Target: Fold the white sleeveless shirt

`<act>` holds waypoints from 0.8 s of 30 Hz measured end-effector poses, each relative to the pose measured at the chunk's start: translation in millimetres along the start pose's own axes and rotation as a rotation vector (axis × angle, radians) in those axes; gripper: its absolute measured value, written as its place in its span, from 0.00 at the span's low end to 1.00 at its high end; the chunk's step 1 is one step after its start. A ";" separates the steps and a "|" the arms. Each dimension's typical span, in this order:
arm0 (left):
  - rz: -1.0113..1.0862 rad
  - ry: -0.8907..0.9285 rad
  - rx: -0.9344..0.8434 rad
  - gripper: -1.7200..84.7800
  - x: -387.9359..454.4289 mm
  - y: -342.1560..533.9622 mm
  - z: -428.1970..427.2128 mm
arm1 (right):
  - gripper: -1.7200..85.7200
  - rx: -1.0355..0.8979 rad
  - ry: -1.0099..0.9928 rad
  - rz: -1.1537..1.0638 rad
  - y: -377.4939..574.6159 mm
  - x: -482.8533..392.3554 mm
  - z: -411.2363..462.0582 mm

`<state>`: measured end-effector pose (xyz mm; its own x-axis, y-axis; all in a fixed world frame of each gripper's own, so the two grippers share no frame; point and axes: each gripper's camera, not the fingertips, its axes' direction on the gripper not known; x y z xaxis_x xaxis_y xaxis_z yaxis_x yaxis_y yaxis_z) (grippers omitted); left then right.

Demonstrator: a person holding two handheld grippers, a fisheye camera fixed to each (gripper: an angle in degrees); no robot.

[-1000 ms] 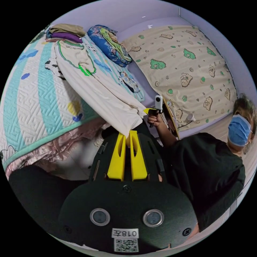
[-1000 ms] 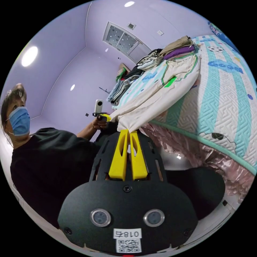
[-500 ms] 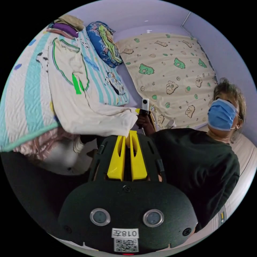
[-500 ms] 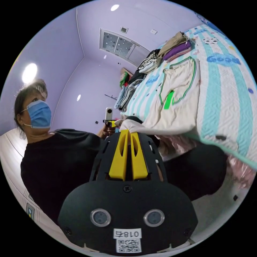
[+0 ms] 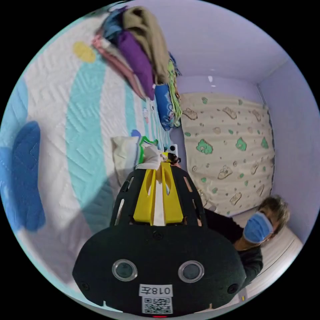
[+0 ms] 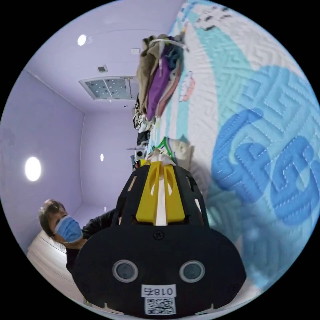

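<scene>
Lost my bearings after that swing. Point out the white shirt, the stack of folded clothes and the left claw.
white shirt [image 5: 125,156]: left gripper view, folded body on the quilt.
stack of folded clothes [image 5: 138,63]: left gripper view, purple layer.
left claw [image 5: 159,165]: left gripper view, between its yellow tips.

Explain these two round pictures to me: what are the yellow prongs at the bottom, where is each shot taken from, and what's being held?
Each picture comes from a fisheye camera riding on a hand-held tool, so it looks round and tilted. The yellow prongs are that tool's tongs. The left gripper view shows the left tongs, and the right gripper view shows the right tongs. Both sets are pinched on the white sleeveless shirt, whose cloth bunches at the tips and shows between the prongs; its green trim shows just beyond. Under it lies a quilted bedspread with teal stripes and blue shapes. A stack of folded clothes sits farther along the bed. The person holding the tools wears a mask and a dark top. In the left gripper view, the other tool's small camera peeks past the shirt.
</scene>
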<state>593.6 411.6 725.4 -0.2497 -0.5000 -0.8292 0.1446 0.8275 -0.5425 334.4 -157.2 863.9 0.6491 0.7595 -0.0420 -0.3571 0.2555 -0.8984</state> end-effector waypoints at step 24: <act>0.095 0.250 0.372 0.09 -1.9 25.6 -65.2 | 0.06 0.343 -0.206 -0.110 54.3 -100.6 4.6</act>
<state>535.4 450.4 721.9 -0.4353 -0.3116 -0.8446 0.5009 0.6957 -0.5149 246.6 -216.9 821.4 0.5606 0.8113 0.1659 -0.5188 0.5002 -0.6933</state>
